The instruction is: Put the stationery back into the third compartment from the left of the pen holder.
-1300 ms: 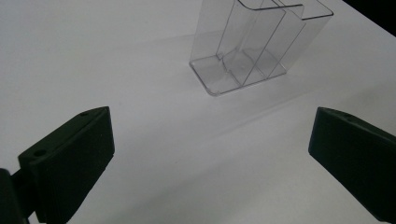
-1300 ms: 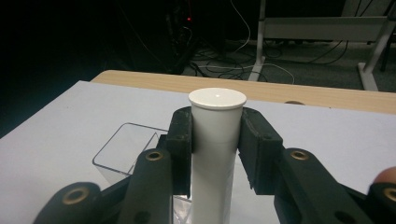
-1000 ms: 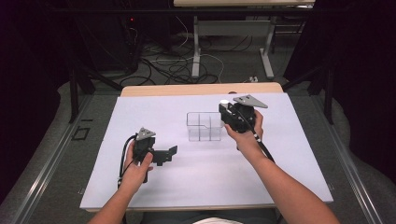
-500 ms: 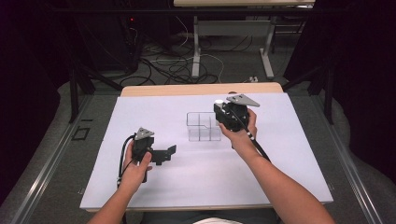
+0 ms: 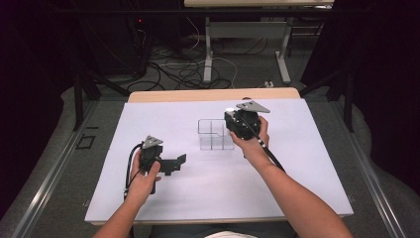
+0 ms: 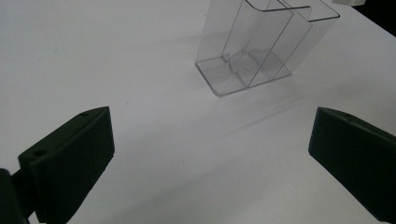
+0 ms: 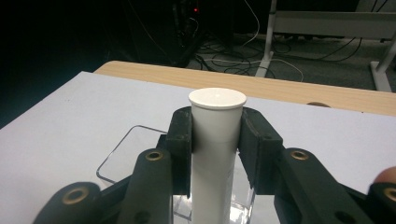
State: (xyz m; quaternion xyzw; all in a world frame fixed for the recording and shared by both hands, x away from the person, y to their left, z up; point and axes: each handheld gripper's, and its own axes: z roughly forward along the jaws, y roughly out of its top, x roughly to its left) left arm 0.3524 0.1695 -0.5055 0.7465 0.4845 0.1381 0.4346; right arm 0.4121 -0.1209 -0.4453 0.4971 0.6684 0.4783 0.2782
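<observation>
Right tool (image 7: 215, 140) gripping white tube (image 7: 215, 135) over clear divided organizer (image 5: 215, 134), left tool (image 5: 174, 163) open

Left gripper (image 5: 174, 163): I held it low at my left, jaws spread wide, nothing between them. Right gripper (image 5: 236, 124): raised farther forward, forearm extended, jaws clamped on a white cylinder (image 7: 216, 140).
</observation>
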